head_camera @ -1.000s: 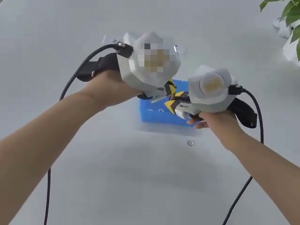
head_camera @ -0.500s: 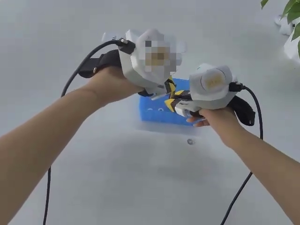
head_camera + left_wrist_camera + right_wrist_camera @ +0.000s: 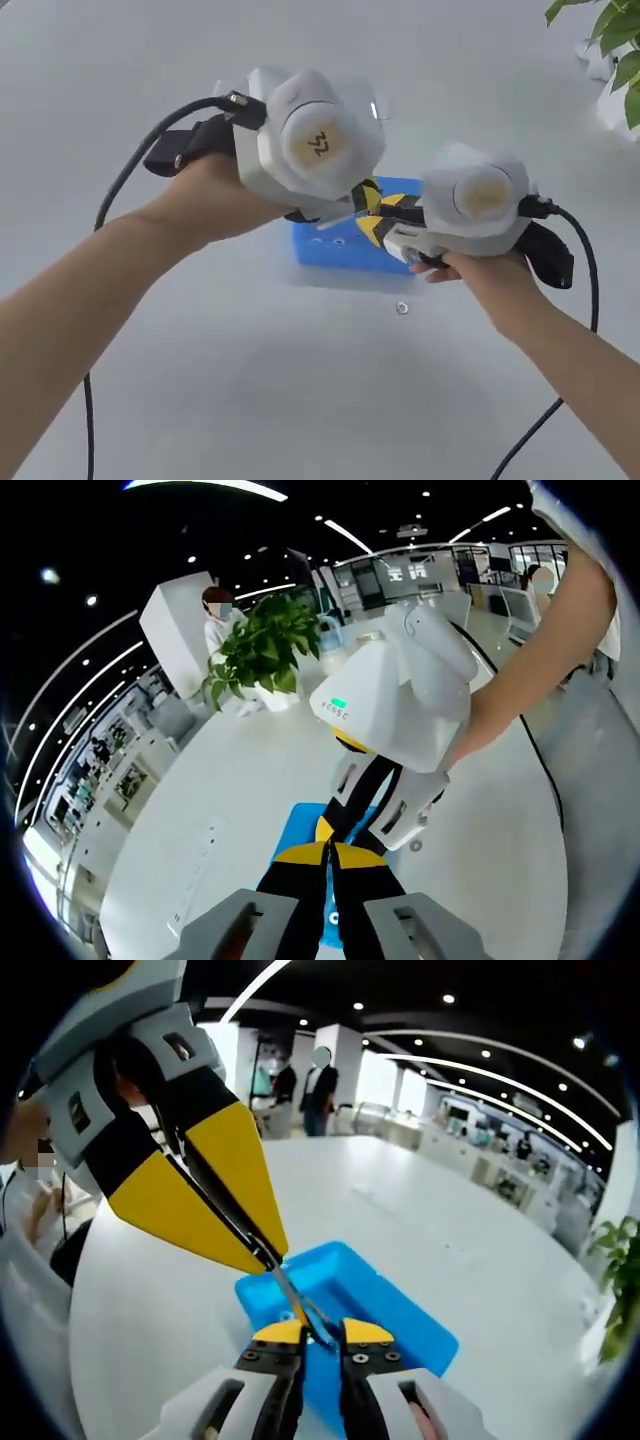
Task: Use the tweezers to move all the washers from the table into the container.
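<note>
Both grippers meet jaw to jaw above the blue container (image 3: 330, 257). My left gripper (image 3: 366, 192) is shut on the rear of thin metal tweezers (image 3: 298, 1303). In the right gripper view the left gripper's yellow jaws (image 3: 268, 1252) pinch them from the upper left. The tweezers' tips run down between the jaws of my right gripper (image 3: 325, 1335), which are closed in on them over the container (image 3: 400, 1322). One washer (image 3: 402, 308) lies on the white table just in front of the container. Small washers (image 3: 338, 241) rest inside it.
A green plant (image 3: 612, 40) stands at the table's far right corner. Black cables (image 3: 130, 185) trail from both grippers across the white table (image 3: 250, 380). People stand in the background of the gripper views.
The head camera has shifted a little. Both grippers stay together over the container, the left one now rolled more toward the camera. The washer on the table has not moved.
</note>
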